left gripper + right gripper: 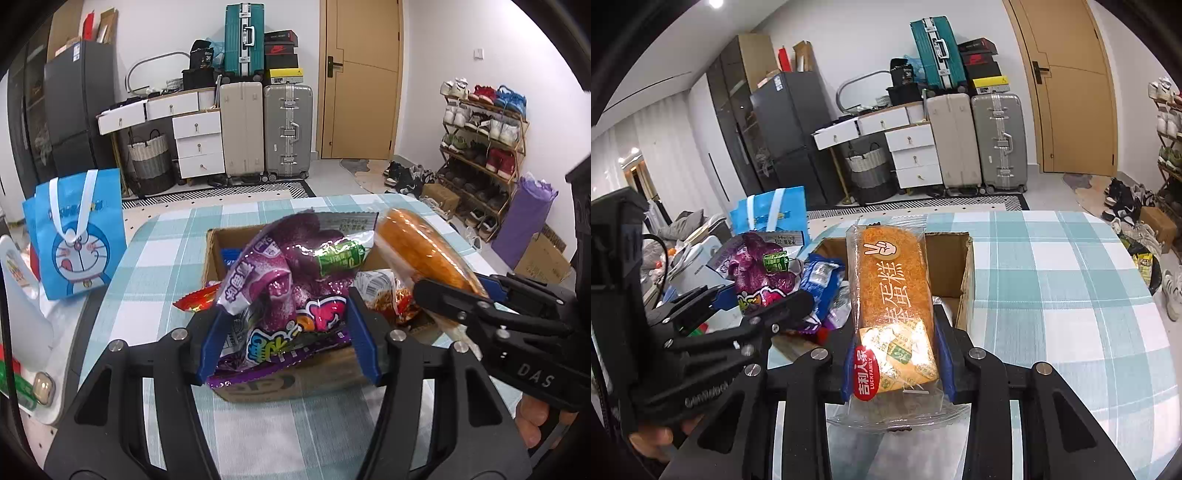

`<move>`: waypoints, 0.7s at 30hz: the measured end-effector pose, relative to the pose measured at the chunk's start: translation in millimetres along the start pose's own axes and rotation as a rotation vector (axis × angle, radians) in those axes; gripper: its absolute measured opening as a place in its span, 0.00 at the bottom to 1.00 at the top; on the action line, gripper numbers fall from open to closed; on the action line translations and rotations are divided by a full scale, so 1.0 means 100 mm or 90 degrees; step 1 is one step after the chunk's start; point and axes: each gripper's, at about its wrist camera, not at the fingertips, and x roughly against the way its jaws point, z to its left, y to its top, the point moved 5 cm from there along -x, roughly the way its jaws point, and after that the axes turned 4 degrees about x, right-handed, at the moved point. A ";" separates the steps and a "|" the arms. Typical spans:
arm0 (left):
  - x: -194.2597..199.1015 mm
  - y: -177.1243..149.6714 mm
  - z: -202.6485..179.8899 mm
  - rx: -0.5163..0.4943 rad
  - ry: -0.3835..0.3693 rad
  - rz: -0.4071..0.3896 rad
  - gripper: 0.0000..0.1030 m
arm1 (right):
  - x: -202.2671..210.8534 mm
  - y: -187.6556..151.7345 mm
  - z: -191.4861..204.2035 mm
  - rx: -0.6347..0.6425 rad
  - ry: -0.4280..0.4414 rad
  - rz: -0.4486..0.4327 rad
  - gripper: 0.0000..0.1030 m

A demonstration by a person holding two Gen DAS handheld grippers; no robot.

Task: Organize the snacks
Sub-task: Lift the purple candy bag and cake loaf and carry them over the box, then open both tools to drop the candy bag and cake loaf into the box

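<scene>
Right wrist view, cake pack (894, 295) clamped between right tool (895, 354)

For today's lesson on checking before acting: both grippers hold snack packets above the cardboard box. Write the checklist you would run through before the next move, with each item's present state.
1. Left gripper grips the purple candy bags: ok, blue fingers press both sides.
2. Right gripper grips the orange cake packet: ok.
3. Both packets lifted clear of the cardboard box: ok.
4. The two grippers apart from each other: ok, though close.
5. Nothing dangling loose from the left-hand bundle: cannot tell.
6. Free space on the checked tablecloth to the right: ok.
</scene>
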 end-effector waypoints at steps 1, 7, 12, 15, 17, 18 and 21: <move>-0.02 0.02 -0.02 -0.003 0.003 -0.002 0.55 | -0.04 0.02 -0.02 -0.007 -0.001 0.002 0.34; -0.14 0.12 -0.08 -0.004 0.018 -0.005 0.55 | -0.21 0.10 -0.10 -0.032 -0.008 0.010 0.34; -0.24 0.18 -0.01 0.006 0.018 -0.003 0.55 | -0.31 0.17 -0.13 -0.043 0.001 0.022 0.34; -0.27 0.19 0.06 0.021 0.008 0.003 0.55 | -0.33 0.19 -0.13 -0.044 0.003 0.027 0.38; -0.28 0.20 0.08 0.021 0.008 0.001 0.55 | -0.31 0.20 -0.16 -0.048 0.002 0.021 0.46; -0.28 0.20 0.09 0.020 0.006 0.000 0.55 | -0.28 0.20 -0.17 -0.051 0.005 0.012 0.48; -0.27 0.18 0.10 0.011 0.009 -0.004 0.55 | -0.24 0.20 -0.21 -0.050 0.000 0.004 0.48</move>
